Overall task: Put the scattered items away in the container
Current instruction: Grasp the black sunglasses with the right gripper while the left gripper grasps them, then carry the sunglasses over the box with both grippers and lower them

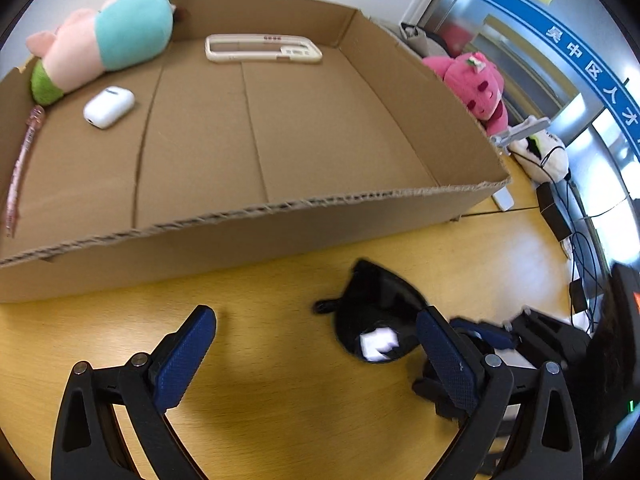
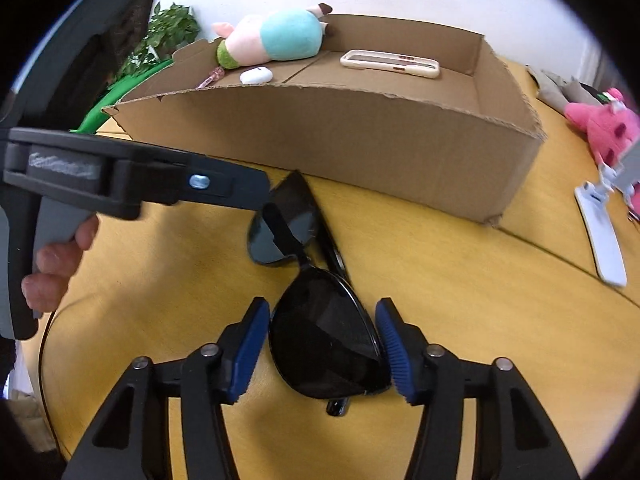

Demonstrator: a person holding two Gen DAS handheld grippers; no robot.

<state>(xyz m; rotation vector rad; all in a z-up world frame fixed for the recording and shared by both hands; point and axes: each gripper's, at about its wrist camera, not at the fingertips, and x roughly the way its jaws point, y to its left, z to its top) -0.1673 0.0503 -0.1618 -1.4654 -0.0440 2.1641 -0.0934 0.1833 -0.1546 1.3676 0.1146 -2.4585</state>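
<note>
a pair of black sunglasses with dark lenses (image 2: 320, 320) lies on the yellow wooden table (image 2: 440, 280), just in front of the near wall of a wide, shallow brown cardboard box (image 2: 340, 140) with ragged cut edges. the right gripper (image 2: 322, 350) points down at the table with one lens between its blue ribbed pads; the left pad sits against the lens rim and the right pad at its other edge, so the jaws look clamped on the sunglasses, though the contact on the right side is hard to confirm. the left gripper (image 1: 316, 354) hangs above bare table beside the sunglasses with its blue pads wide apart and nothing between them. inside the box, a pink plush toy in a teal shirt (image 1: 108, 40) lies in the far left corner, a white oval earbud case (image 1: 109, 107) lies near it, a translucent pink pen (image 1: 20, 168) lies along the left wall, and a cream phone case frame (image 1: 262, 49) lies by the far wall. outside the box, near its right wall, a bright pink plush toy (image 1: 476, 84) rests on the table.
</note>
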